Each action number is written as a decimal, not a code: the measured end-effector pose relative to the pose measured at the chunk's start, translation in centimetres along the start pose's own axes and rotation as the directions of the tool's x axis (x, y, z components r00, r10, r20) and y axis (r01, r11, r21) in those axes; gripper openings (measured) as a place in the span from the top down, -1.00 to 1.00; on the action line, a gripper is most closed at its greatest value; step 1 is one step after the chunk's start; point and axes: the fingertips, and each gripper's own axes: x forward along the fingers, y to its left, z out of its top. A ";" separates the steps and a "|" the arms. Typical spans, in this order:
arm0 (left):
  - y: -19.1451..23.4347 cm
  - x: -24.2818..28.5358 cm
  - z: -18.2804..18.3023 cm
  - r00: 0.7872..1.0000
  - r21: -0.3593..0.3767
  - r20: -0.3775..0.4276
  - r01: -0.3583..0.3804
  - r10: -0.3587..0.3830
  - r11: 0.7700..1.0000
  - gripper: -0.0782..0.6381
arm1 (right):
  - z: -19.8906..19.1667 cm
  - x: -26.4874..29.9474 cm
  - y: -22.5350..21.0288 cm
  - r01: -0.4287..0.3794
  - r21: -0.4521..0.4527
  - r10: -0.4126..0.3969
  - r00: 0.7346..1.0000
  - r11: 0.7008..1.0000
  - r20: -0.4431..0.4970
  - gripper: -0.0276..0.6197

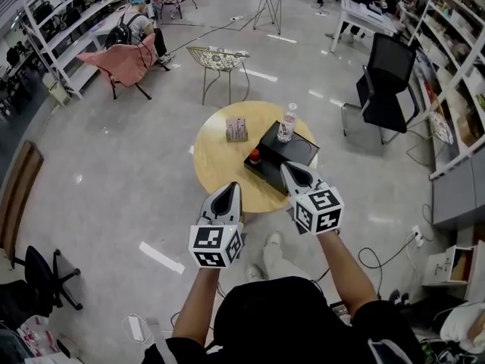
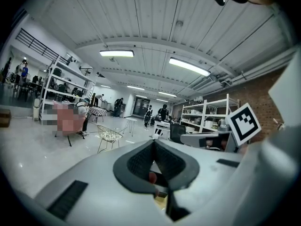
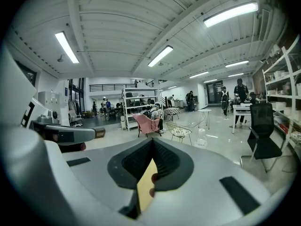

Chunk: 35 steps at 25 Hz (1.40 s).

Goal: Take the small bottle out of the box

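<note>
A small clear bottle with a white cap stands upright at the far end of a black box on a round wooden table. A red knob sits at the box's near-left corner. My right gripper is shut and empty, its tip over the box's near edge, short of the bottle. My left gripper is also shut and empty, above the table's near rim, left of the box. In each gripper view the jaws meet at the tip, left gripper and right gripper, with only table and the red knob showing through the slot.
A small printed carton stands on the table left of the box. Beyond the table are a wire chair, a black office chair at the right and a pink chair with a seated person. Shelving lines both sides.
</note>
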 end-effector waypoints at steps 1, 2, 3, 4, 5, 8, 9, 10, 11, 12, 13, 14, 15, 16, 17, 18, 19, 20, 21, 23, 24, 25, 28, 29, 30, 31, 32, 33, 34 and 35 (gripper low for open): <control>0.0 0.4 0.0 1.000 0.003 0.000 0.003 -0.003 1.000 0.76 | 0.0 0.3 -0.3 0.001 0.003 -0.001 1.000 1.000 -0.002 0.91; 0.1 0.9 -0.1 1.000 0.005 -0.001 0.006 -0.006 1.000 0.76 | -0.1 0.6 -0.6 0.001 0.006 -0.001 1.000 1.000 -0.003 0.91; 0.2 1.4 -0.1 1.000 0.004 -0.001 0.007 -0.007 1.000 0.76 | -0.2 1.0 -0.9 0.000 0.008 0.000 1.000 1.000 -0.005 0.91; 0.3 1.9 -0.2 1.000 0.003 -0.002 0.007 -0.007 1.000 0.76 | -0.4 1.4 -1.2 -0.002 0.009 0.002 1.000 1.000 -0.008 0.91; 0.4 2.5 -0.3 1.000 0.002 -0.003 0.006 -0.006 1.000 0.76 | -0.5 1.8 -1.6 -0.005 0.009 0.005 1.000 1.000 -0.011 0.91; 0.8 4.4 -0.3 1.000 -0.001 -0.008 0.005 -0.005 1.000 0.76 | -0.5 3.4 -2.7 -0.014 0.011 0.014 1.000 1.000 -0.021 0.91; 1.0 5.1 -0.3 1.000 -0.003 -0.011 0.004 -0.004 1.000 0.76 | -0.5 4.0 -3.3 -0.014 0.011 0.014 1.000 1.000 -0.025 0.91; 1.3 5.8 -0.3 1.000 -0.007 -0.014 0.002 -0.002 1.000 0.76 | -0.5 4.6 -3.8 -0.013 0.011 0.013 0.999 1.000 -0.030 0.91; 1.5 6.5 -0.4 1.000 -0.011 -0.016 0.002 -0.002 1.000 0.76 | -0.6 5.2 -4.3 -0.013 0.009 0.013 0.999 1.000 -0.036 0.91; 1.7 7.2 -0.5 1.000 -0.016 -0.018 0.003 -0.003 1.000 0.76 | -0.7 5.8 -4.8 -0.014 0.006 0.015 0.999 1.000 -0.044 0.91; 1.9 7.8 -0.6 1.000 -0.018 -0.020 0.006 -0.006 1.000 0.76 | -0.9 6.5 -5.3 -0.018 0.003 0.018 0.999 1.000 -0.051 0.91; 2.1 8.4 -0.7 1.000 -0.018 -0.022 0.010 -0.010 1.000 0.76 | -0.9 7.1 -5.8 -0.022 0.002 0.022 0.998 1.000 -0.058 0.91; 2.2 9.1 -0.7 1.000 -0.015 -0.024 0.013 -0.013 1.000 0.76 | -1.0 7.7 -6.3 -0.025 0.002 0.025 0.998 1.000 -0.064 0.91; 2.4 9.7 -0.8 1.000 -0.013 -0.027 0.014 -0.015 1.000 0.76 | -1.0 8.2 -6.8 -0.026 0.003 0.026 0.997 1.000 -0.071 0.91; 2.5 10.3 -0.9 0.999 -0.012 -0.031 0.013 -0.014 1.000 0.76 | -1.1 8.7 -7.3 -0.024 0.006 0.024 0.997 1.000 -0.077 0.91; 2.8 10.8 -1.0 0.999 -0.015 -0.037 0.010 -0.011 1.000 0.76 | -1.2 9.2 -7.8 -0.022 0.012 0.023 0.996 1.000 -0.084 0.91; 3.0 11.3 -1.2 0.999 -0.021 -0.043 0.006 -0.007 1.000 0.76 | -1.2 9.7 -8.2 -0.022 0.019 0.024 0.996 1.000 -0.089 0.91; 3.3 11.8 -1.5 0.999 -0.027 -0.049 0.003 -0.004 1.000 0.76 | -1.3 10.2 -8.6 -0.025 0.026 0.027 0.995 0.999 -0.094 0.91; 3.5 12.2 -1.7 0.998 -0.033 -0.057 0.001 -0.003 0.999 0.76 | -1.4 10.6 -8.8 -0.029 0.030 0.031 0.995 0.999 -0.098 0.91; 3.9 13.2 -2.6 0.997 -0.035 -0.079 -0.001 -0.002 0.999 0.76 | -1.8 11.3 -9.4 -0.035 0.032 0.038 0.993 0.999 -0.109 0.91; 4.1 13.7 -3.1 0.996 -0.032 -0.094 -0.004 0.001 0.999 0.76 | -2.1 11.7 -9.6 -0.038 0.033 0.042 0.992 0.999 -0.116 0.91; 4.3 14.3 -3.7 0.994 -0.028 -0.110 -0.010 0.007 1.000 0.76 | -2.4 12.0 -10.0 -0.040 0.035 0.044 0.991 0.999 -0.123 0.91; 4.8 16.0 -5.6 0.987 -0.023 -0.163 -0.019 0.015 1.000 0.76 | -3.6 13.0 -11.1 -0.041 0.042 0.047 0.987 0.998 -0.151 0.91; 4.9 16.5 -6.2 0.984 -0.026 -0.178 -0.020 0.015 0.999 0.76 | -4.1 13.4 -11.5 -0.040 0.045 0.047 0.986 0.998 -0.162 0.91; 5.0 17.0 -6.8 0.981 -0.029 -0.192 -0.020 0.015 0.999 0.76 | -4.5 13.7 -11.9 -0.041 0.049 0.049 0.984 0.998 -0.172 0.91; 5.1 17.4 -7.3 0.979 -0.031 -0.204 -0.021 0.015 0.999 0.76 | -4.9 14.1 -12.2 -0.042 0.053 0.051 0.982 0.998 -0.180 0.91; 5.3 17.8 -7.9 0.976 -0.032 -0.216 -0.022 0.015 0.999 0.76 | -5.3 14.5 -12.6 -0.045 0.055 0.054 0.981 0.997 -0.188 0.91; 5.4 18.3 -8.4 0.974 -0.034 -0.226 -0.022 0.014 0.999 0.76 | -5.6 14.8 -12.9 -0.047 0.057 0.058 0.979 0.997 -0.195 0.91; 5.6 18.8 -8.9 0.972 -0.039 -0.235 -0.022 0.012 0.999 0.76 | -5.8 15.2 -13.1 -0.050 0.059 0.061 0.978 0.997 -0.201 0.91; 5.7 19.2 -9.3 0.970 -0.048 -0.243 -0.021 0.009 0.999 0.76 | -6.1 15.5 -13.4 -0.053 0.061 0.065 0.976 0.997 -0.207 0.91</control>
